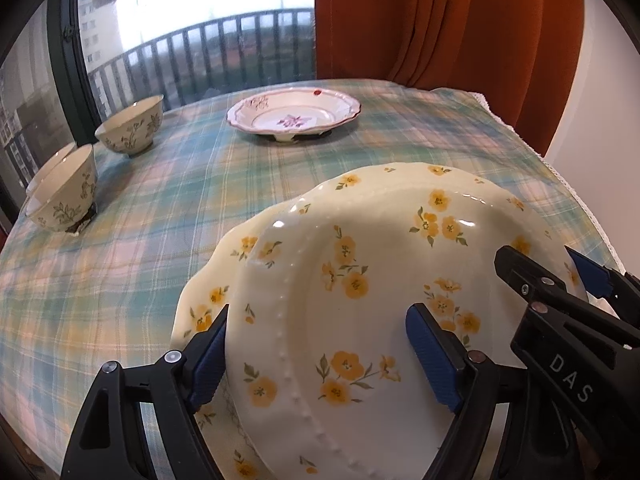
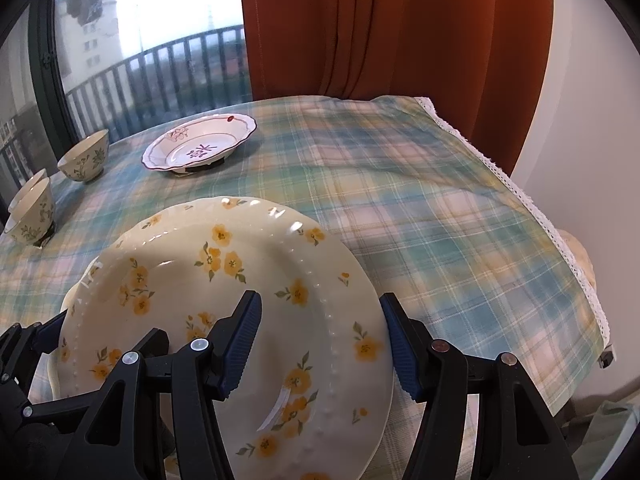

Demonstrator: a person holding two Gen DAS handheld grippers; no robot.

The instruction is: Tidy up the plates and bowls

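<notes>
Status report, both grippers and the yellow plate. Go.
Left gripper and right gripper: jaws straddle opposite rims of the yellow-flowered plate. Grip not confirmed. Plate tilted over a matching plate. Nothing in the way.
</notes>
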